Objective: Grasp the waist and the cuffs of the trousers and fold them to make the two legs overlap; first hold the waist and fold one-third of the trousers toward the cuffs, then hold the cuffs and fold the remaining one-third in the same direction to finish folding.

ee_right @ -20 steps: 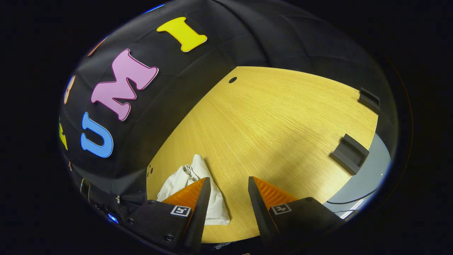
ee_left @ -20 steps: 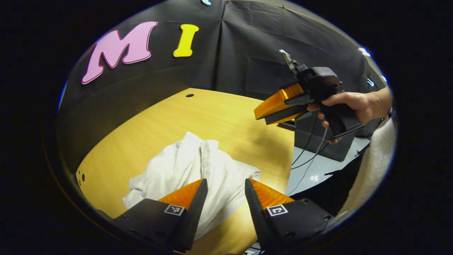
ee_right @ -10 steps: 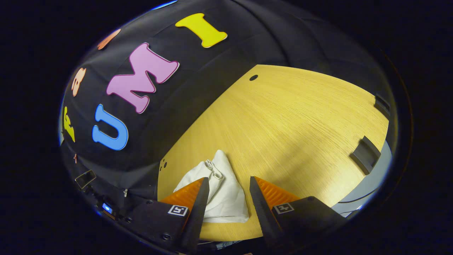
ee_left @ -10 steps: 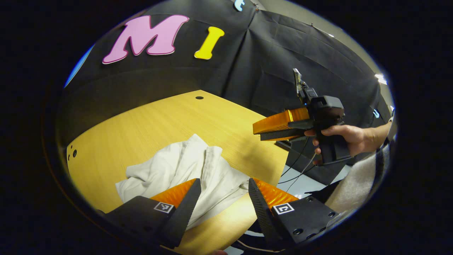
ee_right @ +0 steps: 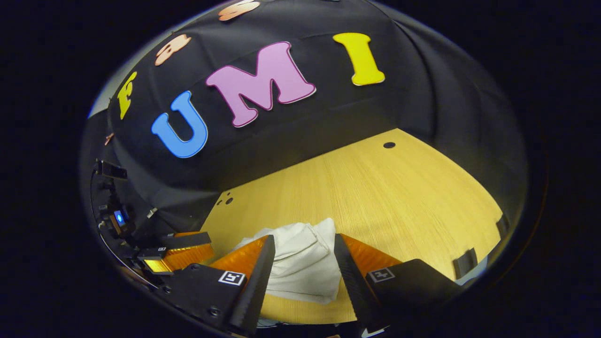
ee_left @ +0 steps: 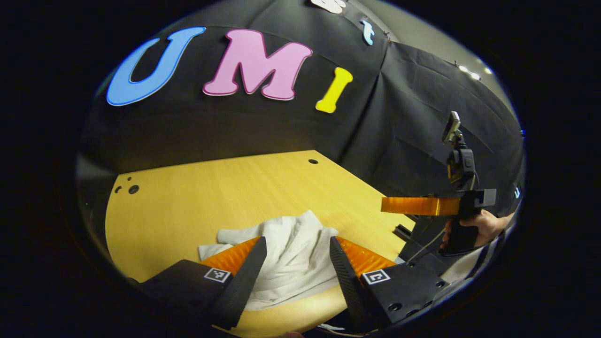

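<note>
We see the left claw (ee_left: 298, 263) with its two fingers spread apart and nothing between them, hanging above the near edge of the wooden surface (ee_left: 211, 188). Just ahead of it, seen through the gap between the fingers, lie the white trousers (ee_left: 291, 253), bunched in a loose, creased heap near the surface's front edge. No part of the cloth touches either finger as far as we can tell.

To the right of the left claw and higher up, a hand (ee_left: 483, 225) holds the right claw (ee_left: 387, 205) level in the air, pointing left, past the surface's right edge; from this side angle we cannot tell its opening.

In the right gripper view, the right claw (ee_right: 303, 265) is released, fingers wide, empty. The trousers (ee_right: 300, 263) lie just ahead of it and below, between the two fingers in the picture, on the near part of the surface (ee_right: 375, 192). To this claw's left, low down, we see the left claw (ee_right: 181, 251) close beside the cloth's left end. Two small dark brackets (ee_right: 462, 265) sit on the surface's right edge, well apart from the trousers.
</note>
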